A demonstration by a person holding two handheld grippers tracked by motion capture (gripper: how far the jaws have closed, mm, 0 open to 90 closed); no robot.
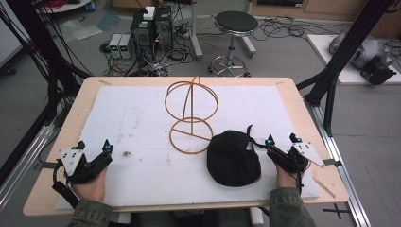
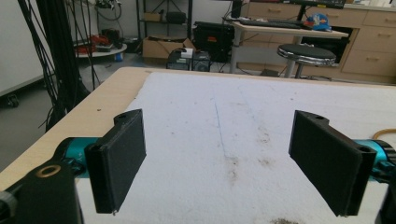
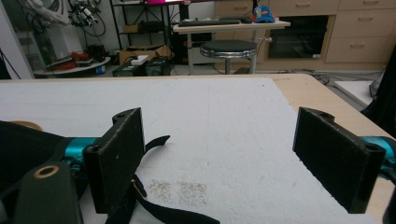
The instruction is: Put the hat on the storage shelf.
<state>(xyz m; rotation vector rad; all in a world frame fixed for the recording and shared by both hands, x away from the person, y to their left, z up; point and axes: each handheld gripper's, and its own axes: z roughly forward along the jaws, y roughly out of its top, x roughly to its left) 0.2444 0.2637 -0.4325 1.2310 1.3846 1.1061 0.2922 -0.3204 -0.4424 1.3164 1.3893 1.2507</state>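
Observation:
A black cap (image 1: pixel 233 158) lies on the white mat (image 1: pixel 142 123) right of centre, its strap (image 3: pixel 154 205) trailing toward my right gripper. Behind it stands a gold wire stand (image 1: pixel 191 116) with a round base ring and an upright looped top. My right gripper (image 1: pixel 283 139) rests just right of the cap, jaws wide open with bare mat between them. The cap's dark cloth (image 3: pixel 25 144) sits beside its left jaw. My left gripper (image 1: pixel 93 145) rests at the mat's near left, also open over bare mat (image 2: pixel 219 140). Its fingers (image 2: pixel 119 163) hold nothing.
The mat covers a wooden table (image 1: pixel 302 109). A black frame post (image 1: pixel 331 94) stands by the table's right edge. Behind the table are a black stool (image 1: pixel 235 28), computer boxes (image 1: pixel 151 28) and loose cables on the floor. Small dark stains (image 1: pixel 126 153) mark the mat.

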